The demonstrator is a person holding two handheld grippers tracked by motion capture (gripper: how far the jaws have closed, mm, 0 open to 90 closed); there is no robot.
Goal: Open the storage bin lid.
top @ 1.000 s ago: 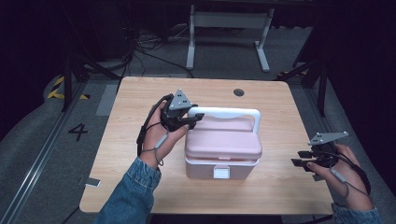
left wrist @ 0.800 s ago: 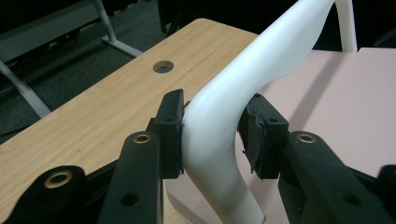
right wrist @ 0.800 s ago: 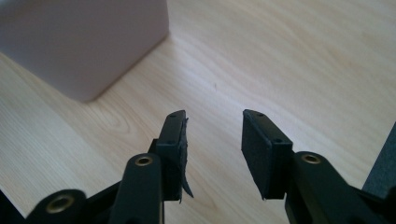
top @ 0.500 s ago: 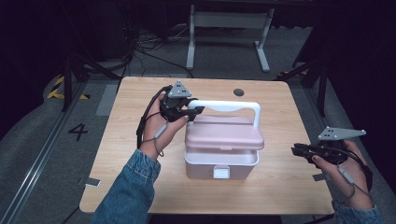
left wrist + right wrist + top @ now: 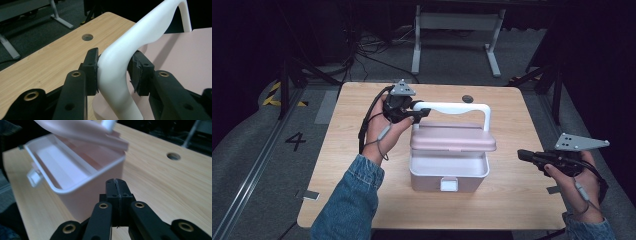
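From the high view, one pink box (image 5: 449, 170) sits near the middle of the wooden desk (image 5: 352, 190), its long axis running side to side across the desk and its white latch (image 5: 449, 184) facing the person's edge. Its one lid (image 5: 453, 140) is lifted at the front, leaving the box part open, and the single white handle (image 5: 452, 108) arches over the lid's far side along that same axis. The left hand-held gripper (image 5: 419, 113) is clamped on the handle's left end; the right hand-held gripper (image 5: 524, 156) hangs to the right of the box, apart from it, pointing toward it. In the left gripper view, the two pads (image 5: 91, 70) press both sides of the handle's (image 5: 130, 47) bend, with the lid (image 5: 185, 60) beyond. In the right gripper view, the right hand-held gripper (image 5: 116, 185) has just closed with nothing between its jaws, in front of the box's (image 5: 85, 192) end wall, with one round hole (image 5: 173, 156) in the desk beyond the box.
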